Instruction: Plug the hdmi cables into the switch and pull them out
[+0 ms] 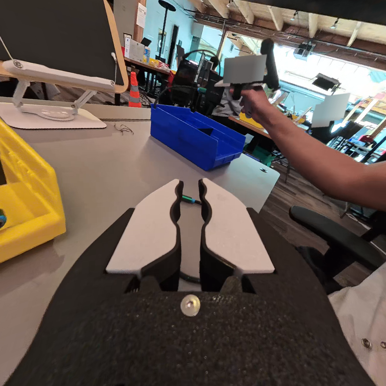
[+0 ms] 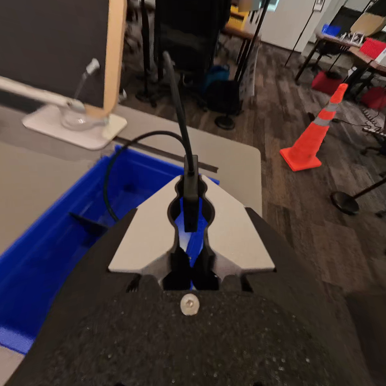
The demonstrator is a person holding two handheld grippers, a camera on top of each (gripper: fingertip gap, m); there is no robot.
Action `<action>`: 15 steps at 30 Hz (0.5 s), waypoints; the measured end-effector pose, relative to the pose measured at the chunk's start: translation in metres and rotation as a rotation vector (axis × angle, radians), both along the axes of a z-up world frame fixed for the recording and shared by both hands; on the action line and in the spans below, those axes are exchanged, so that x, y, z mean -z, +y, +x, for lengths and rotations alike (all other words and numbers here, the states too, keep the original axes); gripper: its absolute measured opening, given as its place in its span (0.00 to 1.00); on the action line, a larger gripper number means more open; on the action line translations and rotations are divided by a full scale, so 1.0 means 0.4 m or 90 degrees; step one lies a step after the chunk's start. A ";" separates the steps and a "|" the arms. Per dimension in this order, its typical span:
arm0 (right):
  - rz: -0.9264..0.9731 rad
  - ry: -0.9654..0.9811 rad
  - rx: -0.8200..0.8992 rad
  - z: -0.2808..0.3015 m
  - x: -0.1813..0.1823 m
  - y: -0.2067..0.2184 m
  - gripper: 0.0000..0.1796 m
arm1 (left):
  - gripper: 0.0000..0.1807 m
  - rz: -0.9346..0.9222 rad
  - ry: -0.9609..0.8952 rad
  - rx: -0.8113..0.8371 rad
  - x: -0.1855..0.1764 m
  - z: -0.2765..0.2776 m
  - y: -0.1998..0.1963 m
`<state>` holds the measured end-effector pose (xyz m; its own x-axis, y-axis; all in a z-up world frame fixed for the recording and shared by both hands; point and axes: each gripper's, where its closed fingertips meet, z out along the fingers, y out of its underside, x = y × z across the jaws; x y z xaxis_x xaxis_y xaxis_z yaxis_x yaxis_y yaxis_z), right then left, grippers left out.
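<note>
My right gripper (image 2: pixel 190 179) is shut on a black HDMI plug (image 2: pixel 190 200) and holds it above the blue bin (image 2: pixel 62 208). The plug's black cable (image 2: pixel 177 100) rises from the fingertips, and a loop of it (image 2: pixel 107 177) drops into the bin. In the left wrist view a hand holds the right gripper (image 1: pixel 246 83) high over the blue bin (image 1: pixel 188 142). My left gripper (image 1: pixel 190 183) is open a little and empty, low over the grey table (image 1: pixel 104 177). A thin cable with a green and blue tip (image 1: pixel 189 199) lies on the table under its fingers. I cannot make out a switch.
A yellow bin (image 1: pixel 27 208) stands at the left. A white stand holding a dark panel (image 1: pixel 52 110) is at the back left. The table's right edge (image 1: pixel 269 188) is close, with an office chair armrest (image 1: pixel 334 236) beyond it. An orange cone (image 2: pixel 313 135) stands on the floor. The gap from one gripper's tips to the other's is roughly 55 centimeters.
</note>
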<state>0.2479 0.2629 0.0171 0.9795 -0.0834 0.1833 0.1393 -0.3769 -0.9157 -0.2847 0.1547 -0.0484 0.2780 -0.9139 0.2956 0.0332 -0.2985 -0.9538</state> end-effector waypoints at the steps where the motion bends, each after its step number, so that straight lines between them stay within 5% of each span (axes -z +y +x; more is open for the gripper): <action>1: -0.028 -0.027 0.009 0.004 0.028 0.007 0.07 | 0.08 0.003 0.008 -0.004 0.007 -0.006 -0.005; 11: -0.425 -0.039 0.060 0.023 0.339 0.006 0.08 | 0.08 -0.012 0.031 0.040 0.047 0.026 -0.052; 15: -0.470 -0.054 0.098 0.035 0.363 0.015 0.08 | 0.09 -0.008 0.048 0.057 0.062 0.043 -0.071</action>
<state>0.2617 0.2691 -0.1281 0.9469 -0.0439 0.3186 0.0947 -0.9087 -0.4066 -0.2674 0.1262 -0.0732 0.2176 -0.9324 0.2885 -0.0652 -0.3088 -0.9489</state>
